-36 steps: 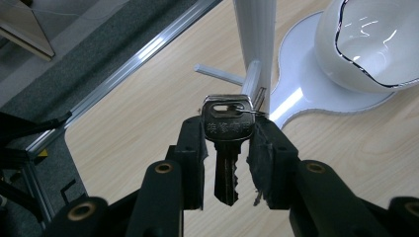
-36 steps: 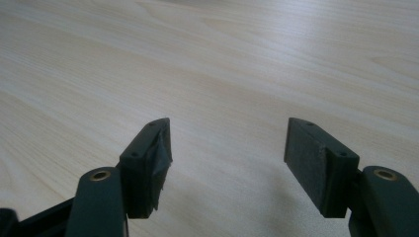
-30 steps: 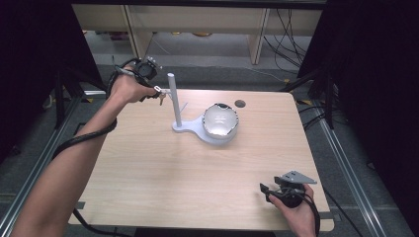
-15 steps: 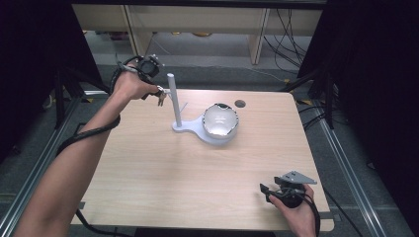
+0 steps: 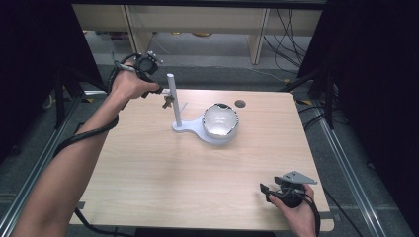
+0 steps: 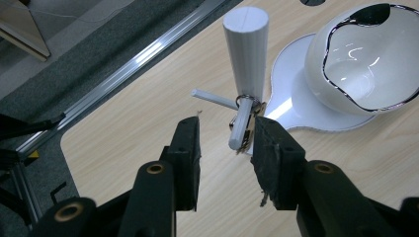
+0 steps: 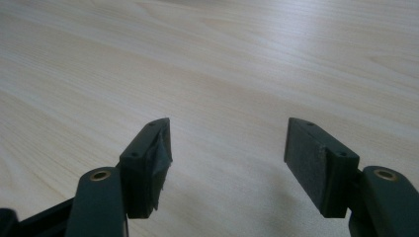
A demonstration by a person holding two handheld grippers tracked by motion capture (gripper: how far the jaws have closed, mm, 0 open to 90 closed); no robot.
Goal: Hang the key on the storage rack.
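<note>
A white stand (image 5: 193, 129) carries an upright post (image 6: 245, 49) with thin pegs (image 6: 215, 98) and a glossy white bowl (image 6: 356, 69). A key ring with keys (image 6: 248, 118) hangs on a peg that points toward me. My left gripper (image 6: 227, 136) is level with the keys, and its jaws have just been opening. The keys sit in the gap close to the right-hand jaw, and the pads do not press them. In the high view the left gripper (image 5: 160, 92) is at the post (image 5: 172, 98), far left. My right gripper (image 7: 227, 148) stands open over bare wood near the front right (image 5: 266, 189).
The wooden table (image 5: 148, 168) has a round cable hole (image 5: 240, 103) at the back, right of the bowl (image 5: 221, 120). A metal rail (image 6: 133, 64) runs along the table's left edge. Shelving and cables lie on the floor beyond.
Both hands keep their places. The keys still hang beside the post at the left gripper's tips.
</note>
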